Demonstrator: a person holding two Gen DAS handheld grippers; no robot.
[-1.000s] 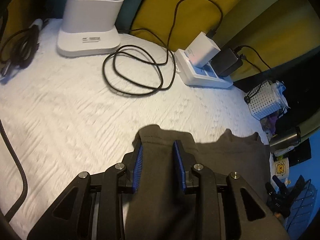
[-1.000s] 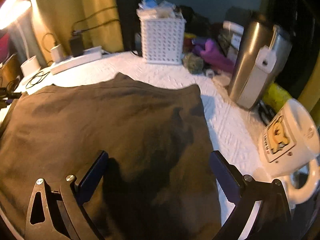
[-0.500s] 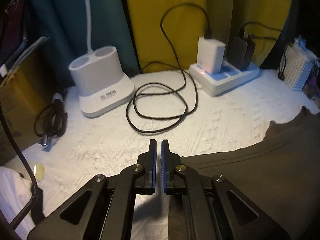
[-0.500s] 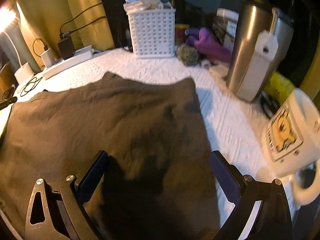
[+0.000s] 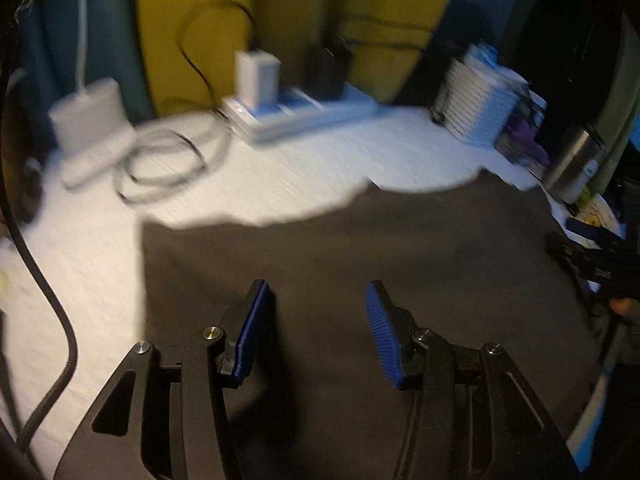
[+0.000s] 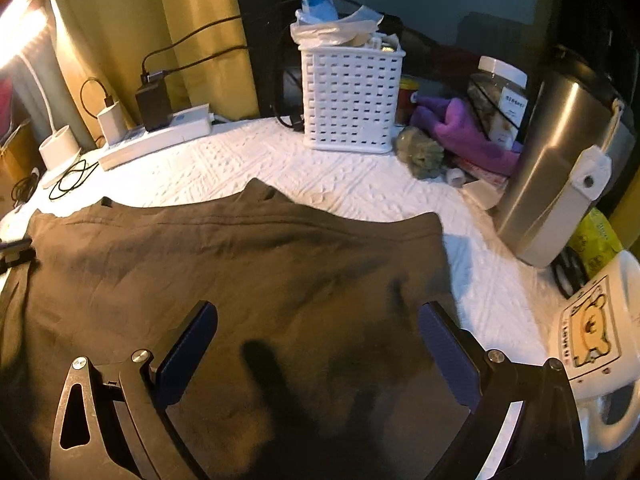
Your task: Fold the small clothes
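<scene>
A dark brown garment (image 5: 400, 240) lies spread flat on the white textured table cover (image 5: 280, 176). In the blurred left wrist view, my left gripper (image 5: 316, 292) hovers over the garment's left half. Its jaws are opening, and nothing is pinched between the blue pads (image 5: 252, 328). In the right wrist view the same garment (image 6: 240, 260) fills the foreground, its far hem lying straight across. My right gripper (image 6: 318, 312) hangs over the garment's right part, jaws wide open and holding nothing.
At the back stand a white power strip (image 6: 160, 140) with chargers, a white lamp base (image 5: 88, 128) and a coiled black cable (image 5: 160, 168). A white basket (image 6: 350, 100), purple cloth (image 6: 460, 128), steel tumbler (image 6: 560, 176) and bear mug (image 6: 592, 332) crowd the right side.
My left gripper held the garment's edge, then shut at its left side. It has since swung right over the cloth with jaws apart. The right gripper stayed open and drifted slightly.
</scene>
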